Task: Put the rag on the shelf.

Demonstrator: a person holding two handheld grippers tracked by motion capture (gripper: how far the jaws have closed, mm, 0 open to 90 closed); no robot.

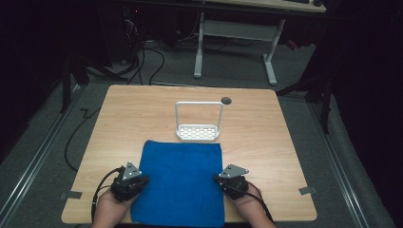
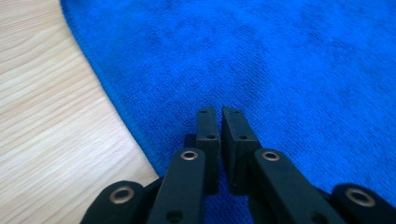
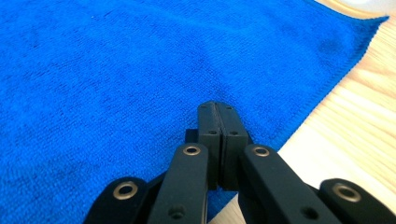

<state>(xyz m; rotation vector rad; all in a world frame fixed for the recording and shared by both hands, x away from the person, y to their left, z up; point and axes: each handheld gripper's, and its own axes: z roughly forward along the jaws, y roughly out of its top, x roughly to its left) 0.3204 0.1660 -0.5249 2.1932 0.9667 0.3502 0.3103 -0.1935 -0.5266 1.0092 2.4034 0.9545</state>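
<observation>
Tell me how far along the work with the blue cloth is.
Done: the blue terry cloth lies spread flat on the light wooden table, in front of the white perforated rack. In hand: the left claw and right claw sit at its left and right edges, jaws closed or nearly so, with no cloth visibly pinched. Left: no fold or lift shows yet; that probably comes next.
</observation>
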